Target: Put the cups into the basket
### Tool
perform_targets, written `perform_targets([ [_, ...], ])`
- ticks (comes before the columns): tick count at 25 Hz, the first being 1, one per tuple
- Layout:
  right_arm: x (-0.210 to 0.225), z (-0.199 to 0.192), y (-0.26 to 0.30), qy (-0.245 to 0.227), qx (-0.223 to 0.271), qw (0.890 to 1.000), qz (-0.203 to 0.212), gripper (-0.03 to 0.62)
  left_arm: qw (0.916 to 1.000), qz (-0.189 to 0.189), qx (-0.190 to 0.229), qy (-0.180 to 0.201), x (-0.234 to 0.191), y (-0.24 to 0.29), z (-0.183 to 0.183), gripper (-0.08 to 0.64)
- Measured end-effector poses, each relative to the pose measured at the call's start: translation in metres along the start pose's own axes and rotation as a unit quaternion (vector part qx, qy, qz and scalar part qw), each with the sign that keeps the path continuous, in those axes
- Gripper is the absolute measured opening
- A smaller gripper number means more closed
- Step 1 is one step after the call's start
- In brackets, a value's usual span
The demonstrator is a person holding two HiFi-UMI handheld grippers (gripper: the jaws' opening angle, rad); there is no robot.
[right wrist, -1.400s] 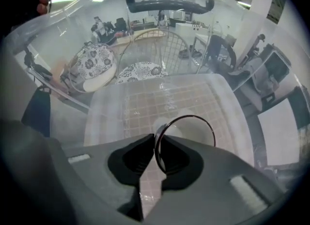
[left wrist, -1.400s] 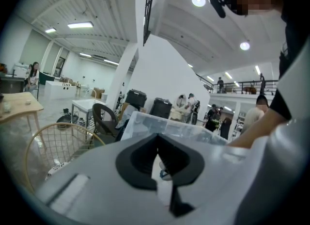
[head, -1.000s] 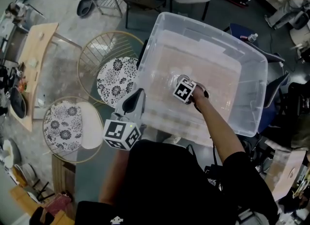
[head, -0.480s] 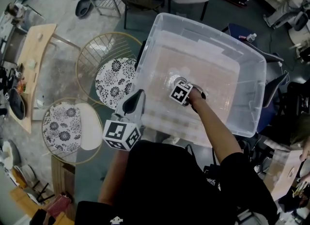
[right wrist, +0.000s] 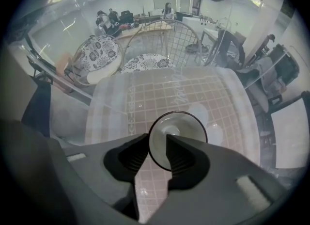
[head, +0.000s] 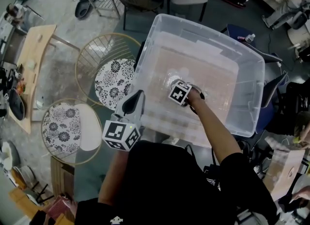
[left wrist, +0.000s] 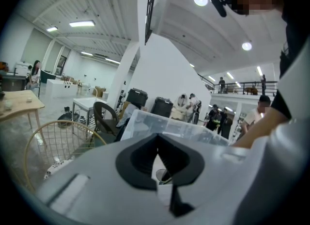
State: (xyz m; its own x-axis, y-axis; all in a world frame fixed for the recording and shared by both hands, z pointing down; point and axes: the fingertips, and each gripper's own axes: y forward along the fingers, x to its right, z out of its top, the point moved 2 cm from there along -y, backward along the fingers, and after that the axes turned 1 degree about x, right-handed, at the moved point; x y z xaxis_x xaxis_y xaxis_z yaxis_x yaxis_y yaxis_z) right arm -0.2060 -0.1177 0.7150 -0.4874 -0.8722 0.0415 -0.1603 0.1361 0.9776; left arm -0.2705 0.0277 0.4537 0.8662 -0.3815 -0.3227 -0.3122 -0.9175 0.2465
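My right gripper (right wrist: 156, 140) has just been opening and now stands open astride the cup (right wrist: 183, 126) wall; I should rise straight up so the inner jaw doesn't tip it.

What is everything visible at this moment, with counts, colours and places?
plastic bin: 1, clear, centre of the head view
glass cup: 1, clear, upright on the bin's floor
wire chairs: 2, gold with black-and-white floral cushions, left of the bin
wooden table: 1, light brown, far left
water bottle: 1, clear, past the bin's far right corner
right gripper: 1, grey, inside the bin, pointing down; jaws have just been opening, cup's rim between them, not gripped
left gripper: 1, grey, outside the bin's near left side; jaws together, empty
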Motion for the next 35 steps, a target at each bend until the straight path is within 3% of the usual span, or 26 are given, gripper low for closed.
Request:
perform_targets([
  [10, 0.005, 0.0, -0.029, 0.029, 0.03, 0.999, 0.008, 0.108, 0.9999, -0.012, 0.008, 0.003, 0.009, 0.004, 0.005, 0.006],
  [18, 0.012, 0.002, -0.071, 0.08, 0.1, 0.992, 0.002, 0.026, 0.9996, -0.024, 0.009, 0.008, 0.025, 0.006, 0.005, 0.007],
  [21, 0.013, 0.007, -0.095, 0.104, 0.159, 0.982, 0.011, 0.005, 0.9994, -0.03, 0.01, 0.011, 0.033, 0.006, 0.005, 0.006],
  [26, 0.014, 0.007, -0.14, 0.153, 0.253, 0.955, 0.014, 0.004, 0.9988, -0.043, 0.008, 0.02, 0.047, 0.006, 0.003, 0.006],
  [35, 0.004, -0.007, -0.209, 0.169, 0.347, 0.922, -0.046, 0.003, 0.9978, -0.061, 0.009, 0.022, 0.075, 0.011, 0.004, 0.006],
])
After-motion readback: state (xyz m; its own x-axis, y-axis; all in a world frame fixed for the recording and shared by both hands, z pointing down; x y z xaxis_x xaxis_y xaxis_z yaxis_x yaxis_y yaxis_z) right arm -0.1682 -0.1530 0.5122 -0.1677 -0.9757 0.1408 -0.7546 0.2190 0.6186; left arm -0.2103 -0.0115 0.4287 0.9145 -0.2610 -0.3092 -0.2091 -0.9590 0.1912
